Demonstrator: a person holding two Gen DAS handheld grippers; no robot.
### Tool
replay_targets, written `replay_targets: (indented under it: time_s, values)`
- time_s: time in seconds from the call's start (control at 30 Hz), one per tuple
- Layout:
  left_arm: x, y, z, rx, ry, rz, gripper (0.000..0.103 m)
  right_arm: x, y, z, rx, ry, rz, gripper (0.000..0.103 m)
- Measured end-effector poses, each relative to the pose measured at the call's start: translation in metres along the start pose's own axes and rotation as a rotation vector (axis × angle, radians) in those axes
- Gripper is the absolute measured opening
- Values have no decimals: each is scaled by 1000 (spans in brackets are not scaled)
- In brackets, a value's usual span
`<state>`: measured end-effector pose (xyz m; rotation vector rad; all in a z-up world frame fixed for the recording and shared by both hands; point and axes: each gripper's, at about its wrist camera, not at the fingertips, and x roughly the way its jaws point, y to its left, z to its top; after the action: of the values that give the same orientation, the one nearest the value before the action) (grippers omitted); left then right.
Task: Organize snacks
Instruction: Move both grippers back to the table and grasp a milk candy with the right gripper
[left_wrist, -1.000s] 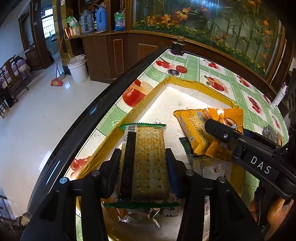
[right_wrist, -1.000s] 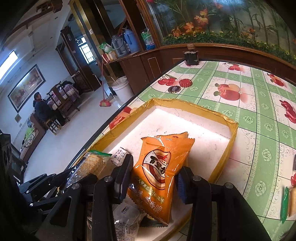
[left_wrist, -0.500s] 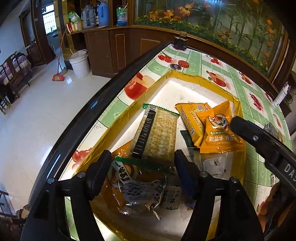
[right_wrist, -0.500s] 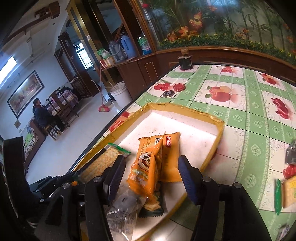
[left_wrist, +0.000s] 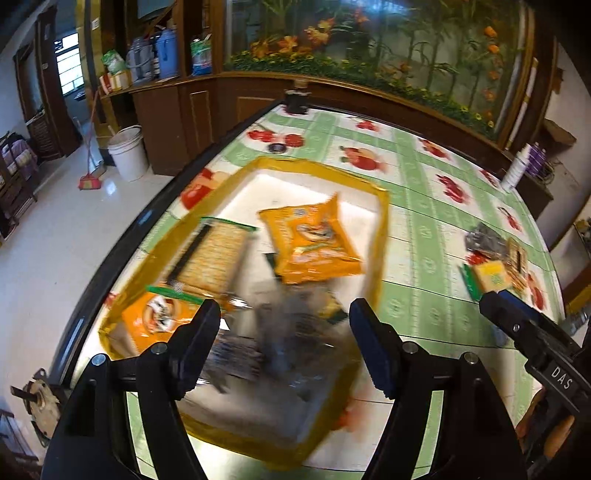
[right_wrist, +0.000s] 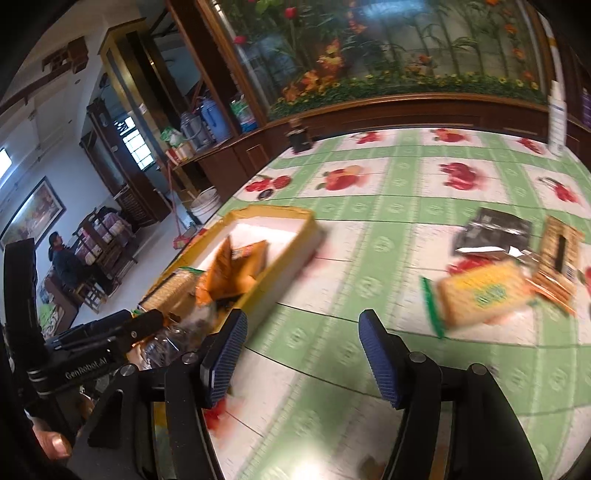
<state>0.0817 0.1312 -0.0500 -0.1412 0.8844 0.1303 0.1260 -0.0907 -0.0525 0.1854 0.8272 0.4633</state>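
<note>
Left tongs (left_wrist: 284, 341) spread wide, nothing gripped, poised above the near half of a shallow yellow-rimmed white tray (left_wrist: 382, 221). Ahead of their tips, inside the tray: a long clear-wrapped pack of pale crackers with green ends (left_wrist: 212, 254) towards the left finger, a bright orange snack pouch (left_wrist: 314, 242) farther out towards the right finger, a second orange pouch (left_wrist: 157, 315) just beside the left fingertip. Between and beneath the tips, a blurred heap of dark and clear wrappers (left_wrist: 284, 332), contents impossible to tell. Right tongs (right_wrist: 301, 354) empty as well, jaws opening, over bare green-and-white fruit-patterned cloth on the surface (right_wrist: 388, 192), off the tray, which sits ahead to their left. Ahead to their right, loose on the cloth: a yellow cracker pack with a green end (right_wrist: 480, 295), a black-and-silver foil packet (right_wrist: 495, 232) beyond it, a brown biscuit pack (right_wrist: 559, 251) at the far right.
</note>
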Motion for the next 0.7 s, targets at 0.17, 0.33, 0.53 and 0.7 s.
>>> replay_targets:
  time_s: [0.17,0.33,0.53,0.7]
  values:
    - [-5,-38,-7,71,2,-39,72,-36,-43,-22,43,-19,-72,65]
    - [-4,-69,-17,116,22,-71,72,-58,-81,-39,106,-22,-129,66]
    - [0,-94,-29,166,47,-82,72,-66,-99,-51,130,-21,-148,67]
    - [2,-100,-31,179,55,-77,72,-60,-100,-59,127,-6,-140,67]
